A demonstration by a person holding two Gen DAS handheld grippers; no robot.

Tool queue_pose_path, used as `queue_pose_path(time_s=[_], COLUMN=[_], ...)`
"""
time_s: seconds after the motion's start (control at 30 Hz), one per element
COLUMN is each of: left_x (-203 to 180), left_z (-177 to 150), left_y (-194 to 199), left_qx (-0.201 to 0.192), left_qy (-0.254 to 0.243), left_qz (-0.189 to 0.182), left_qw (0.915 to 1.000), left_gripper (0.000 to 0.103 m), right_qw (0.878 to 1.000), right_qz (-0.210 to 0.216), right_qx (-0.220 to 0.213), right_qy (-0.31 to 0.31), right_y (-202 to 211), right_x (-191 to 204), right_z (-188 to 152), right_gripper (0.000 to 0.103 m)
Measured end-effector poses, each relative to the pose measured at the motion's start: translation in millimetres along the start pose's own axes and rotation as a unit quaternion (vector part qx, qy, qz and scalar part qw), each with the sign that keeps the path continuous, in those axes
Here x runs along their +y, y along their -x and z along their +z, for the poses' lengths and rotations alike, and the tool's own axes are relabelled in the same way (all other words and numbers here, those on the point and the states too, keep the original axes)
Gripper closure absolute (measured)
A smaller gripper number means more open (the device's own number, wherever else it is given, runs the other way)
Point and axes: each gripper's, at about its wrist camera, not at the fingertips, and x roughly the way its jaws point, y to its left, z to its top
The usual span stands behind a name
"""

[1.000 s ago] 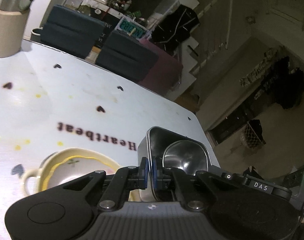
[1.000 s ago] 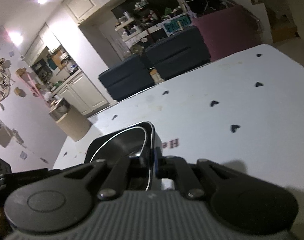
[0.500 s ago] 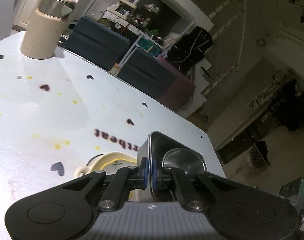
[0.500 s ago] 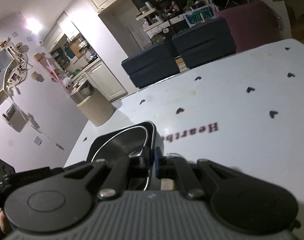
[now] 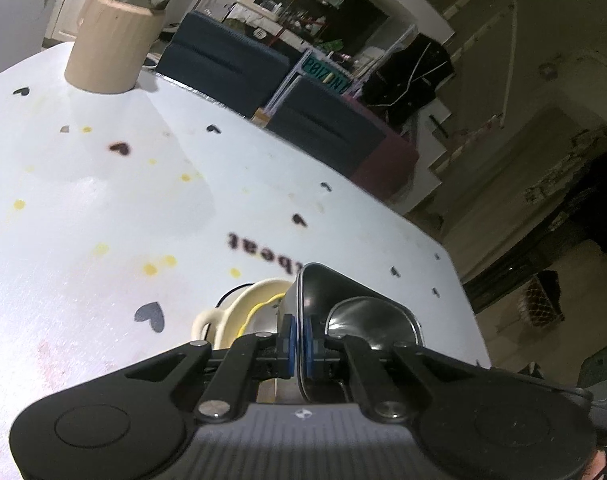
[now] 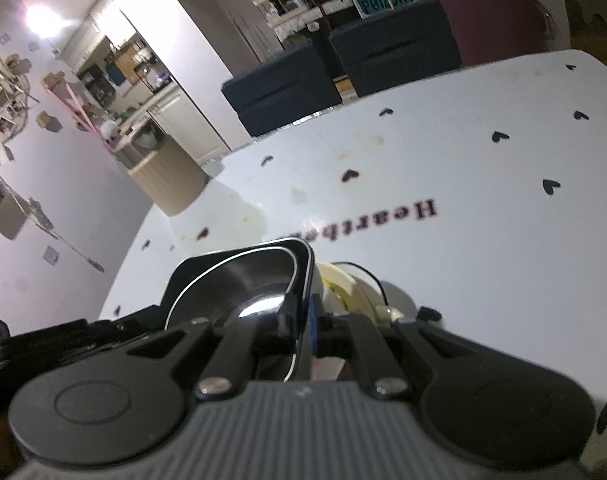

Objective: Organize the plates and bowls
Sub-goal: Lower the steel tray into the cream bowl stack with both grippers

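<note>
A squarish steel bowl (image 5: 367, 316) with a dark rim hangs between both grippers. My left gripper (image 5: 298, 340) is shut on the bowl's left wall, blue pads pinching the rim. In the right wrist view the same steel bowl (image 6: 243, 284) shows its shiny inside, and my right gripper (image 6: 303, 326) is shut on its right wall. Under and beyond the steel bowl sits a cream ceramic bowl (image 5: 243, 312) with a yellow rim line and a small handle, also seen as the cream bowl (image 6: 343, 284) on the white table. The steel bowl hides most of it.
The white tablecloth (image 5: 103, 208) carries black hearts, yellow spots and the word "Heartbeat". A beige jug with a steel lid (image 5: 115, 40) stands at the far left corner, the same jug (image 6: 167, 176) in the right view. Dark blue seats (image 5: 223, 68) stand beyond the table's far edge.
Both grippers carried the steel bowl forward and lower over the cream bowl, which is now largely covered. The jug came into fuller view. Both grips stayed shut.
</note>
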Motion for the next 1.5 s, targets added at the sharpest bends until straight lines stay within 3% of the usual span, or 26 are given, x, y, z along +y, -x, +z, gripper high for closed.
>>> queue_pose_path(time_s=[0.7, 1.5], left_x=[11, 13], left_z=[-5, -6], left_y=[-18, -22], left_qx=[0.025, 0.031], left_qy=[0.002, 0.007], left_qz=[0.026, 0.022], left_qw=[0.9993, 0.9992], left_gripper=[0.098, 0.098], right_qw=[0.999, 0.998], right_qz=[-0.033, -0.047], right_qx=[0.033, 0.035], right_qy=[0.001, 0.022], right_y=[-22, -30], right_x=[10, 15], right_z=[-5, -7], right_gripper=[0.094, 0.092])
